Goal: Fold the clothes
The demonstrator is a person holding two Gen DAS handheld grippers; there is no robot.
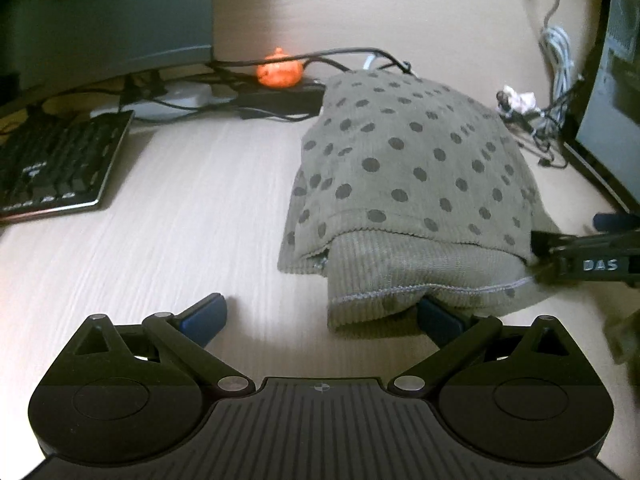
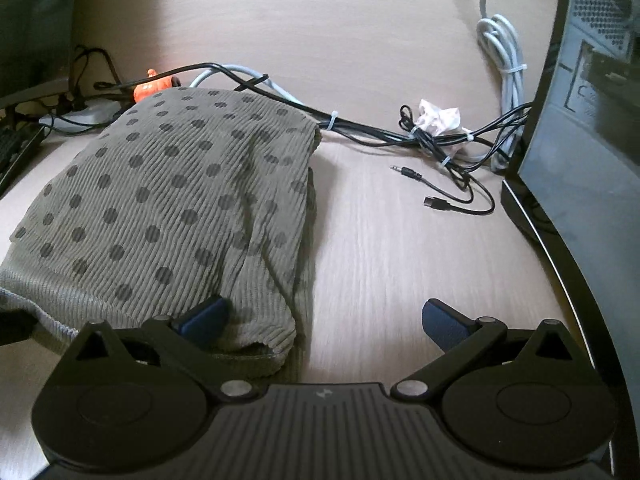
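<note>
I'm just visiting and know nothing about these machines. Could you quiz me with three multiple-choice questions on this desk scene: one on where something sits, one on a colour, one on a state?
1. Where is the keyboard relative to the folded garment?
A. To its left
B. On top of it
C. To its right

2. What colour is the small pumpkin figure?
A. Blue
B. Orange
C. White

3. How do the jaws of the left gripper stand?
A. Clamped together
B. Spread apart
C. Out of view

Answers: 1 A, it lies at the left edge of the left view. 2 B, plainly orange. 3 B, a wide gap shows between the blue fingertips.

Keyboard [image 1: 60,164] at left edge of surface [image 1: 180,220]; orange pumpkin [image 1: 279,70] among cables [image 2: 420,136]; crumpled paper [image 2: 438,116]; monitor [image 2: 580,128] at right.
</note>
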